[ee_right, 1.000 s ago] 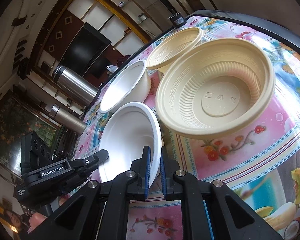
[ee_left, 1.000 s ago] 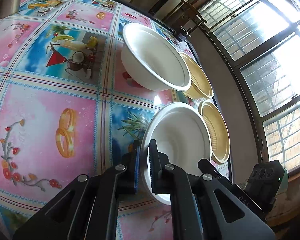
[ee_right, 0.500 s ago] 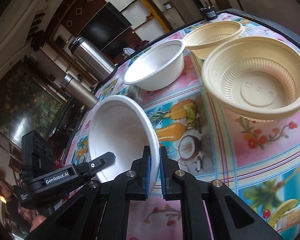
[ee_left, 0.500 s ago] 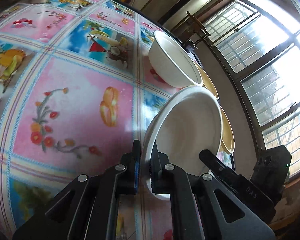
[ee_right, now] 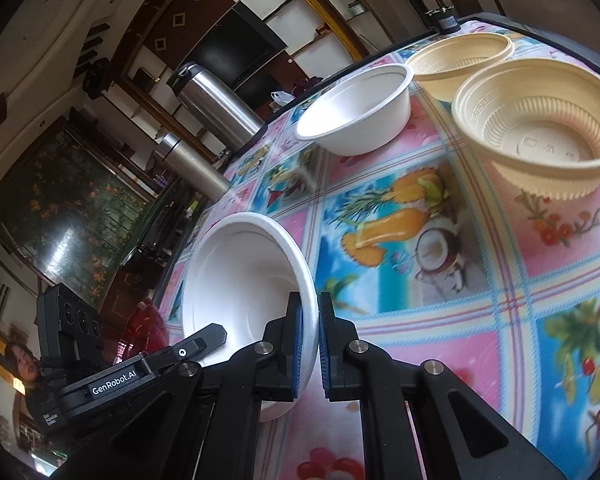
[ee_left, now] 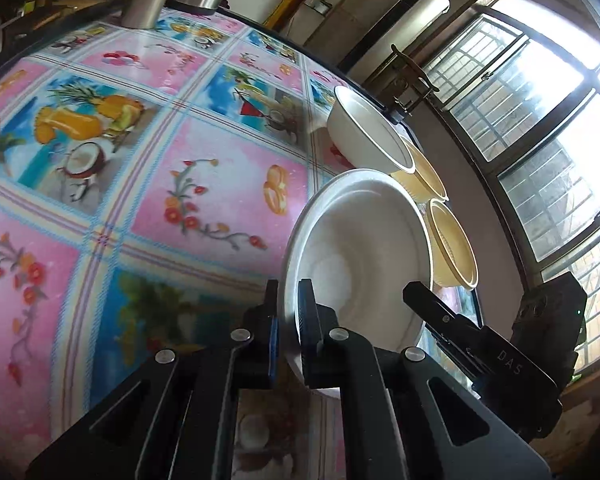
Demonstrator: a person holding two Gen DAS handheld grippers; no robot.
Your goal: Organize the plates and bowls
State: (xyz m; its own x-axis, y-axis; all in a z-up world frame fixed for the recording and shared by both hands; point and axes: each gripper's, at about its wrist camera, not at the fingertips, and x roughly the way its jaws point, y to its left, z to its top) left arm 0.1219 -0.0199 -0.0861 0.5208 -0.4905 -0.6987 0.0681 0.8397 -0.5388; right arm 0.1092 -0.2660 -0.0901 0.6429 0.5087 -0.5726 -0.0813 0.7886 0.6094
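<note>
Each camera sits just behind its own fingers, close above the patterned tablecloth (ee_left: 220, 184). The left looks toward the window (ee_left: 540, 128), the right toward the steel flasks (ee_right: 216, 108). Both share the white foam bowl (ee_left: 364, 256) (ee_right: 244, 280).

"genrobot.ai" on left gripper (ee_right: 302, 346); "das" on right gripper (ee_left: 414, 294)

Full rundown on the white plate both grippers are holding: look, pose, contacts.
The white plate is round, matte, foam- or paper-like, with a deep well and a broad flat rim; it looks empty and clean. It is tipped steeply on edge above the patterned tablecloth. The left gripper is shut on one side of its rim, the right gripper on the opposite side. Whether its lower edge touches the cloth cannot be seen.
</note>
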